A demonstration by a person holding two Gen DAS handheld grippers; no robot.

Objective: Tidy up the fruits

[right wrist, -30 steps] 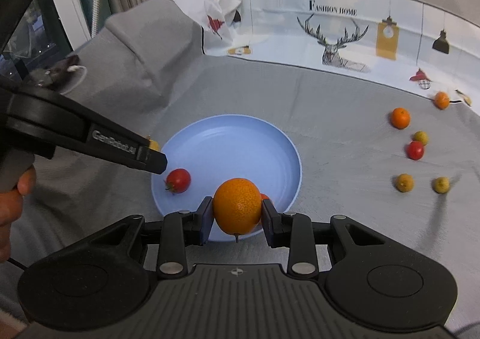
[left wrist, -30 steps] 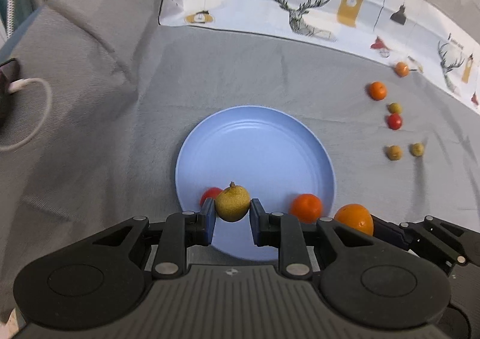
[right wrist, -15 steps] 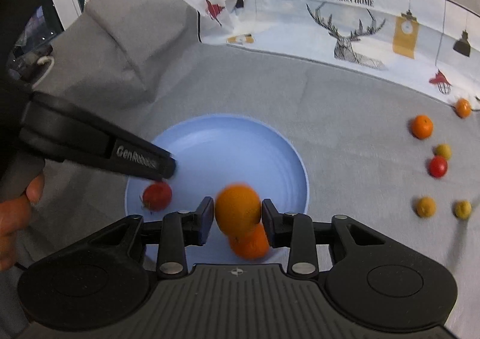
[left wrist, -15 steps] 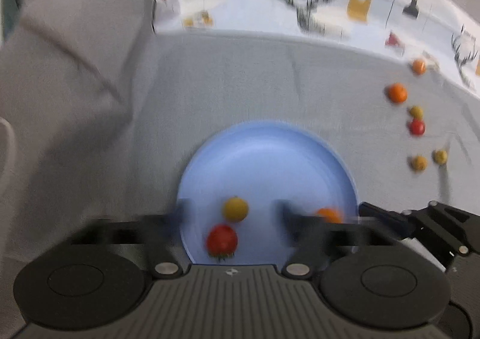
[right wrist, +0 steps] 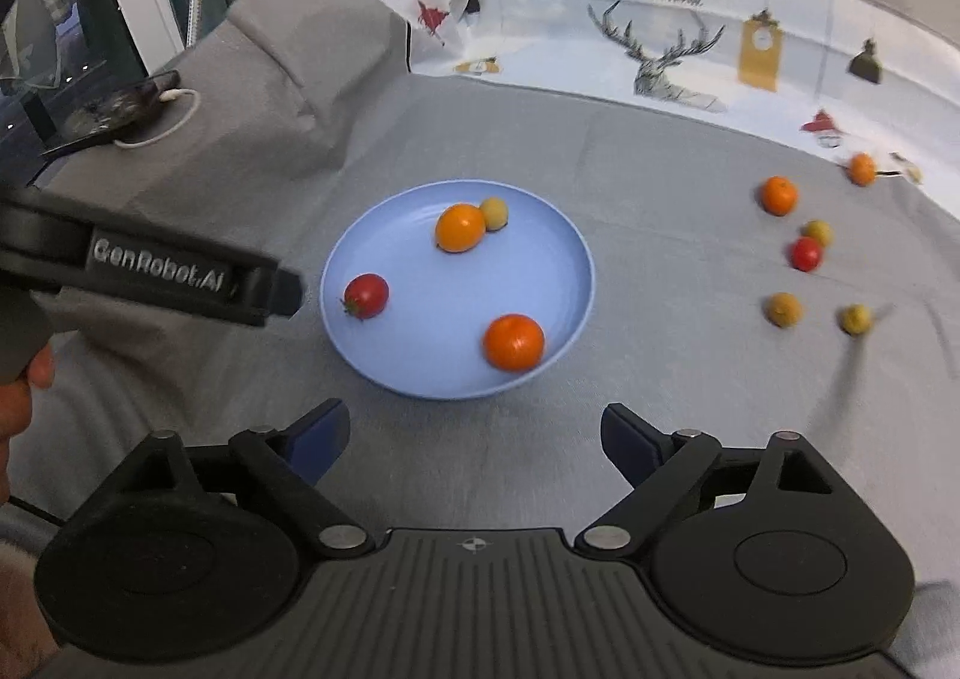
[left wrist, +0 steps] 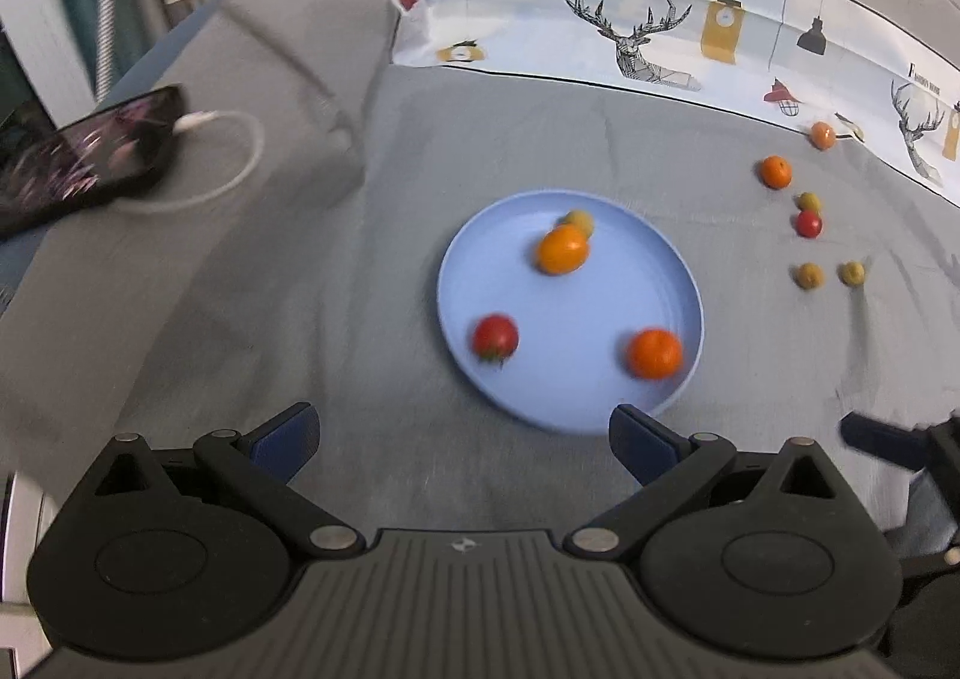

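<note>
Blue pads spread wide and empty on both claws — the left claw (left wrist: 462,442) and the right claw (right wrist: 474,436) hang just short of the plate (right wrist: 540,235). Ahead on it lie a tomato (right wrist: 366,295), two oranges (right wrist: 515,341) (right wrist: 460,227) and a small yellow fruit (right wrist: 494,213) touching the far orange. Well off to the right, seven loose fruits (right wrist: 779,194) wait on the grey cloth (right wrist: 660,391). Round fruit rolls — a hasty pinch there could squirt one away, or a careless drop could knock the plated ones over the low rim.

Four fruits lie on the blue plate (left wrist: 672,283) beyond the left gripper's (left wrist: 463,439) wide-spread fingers (left wrist: 288,439).
</note>
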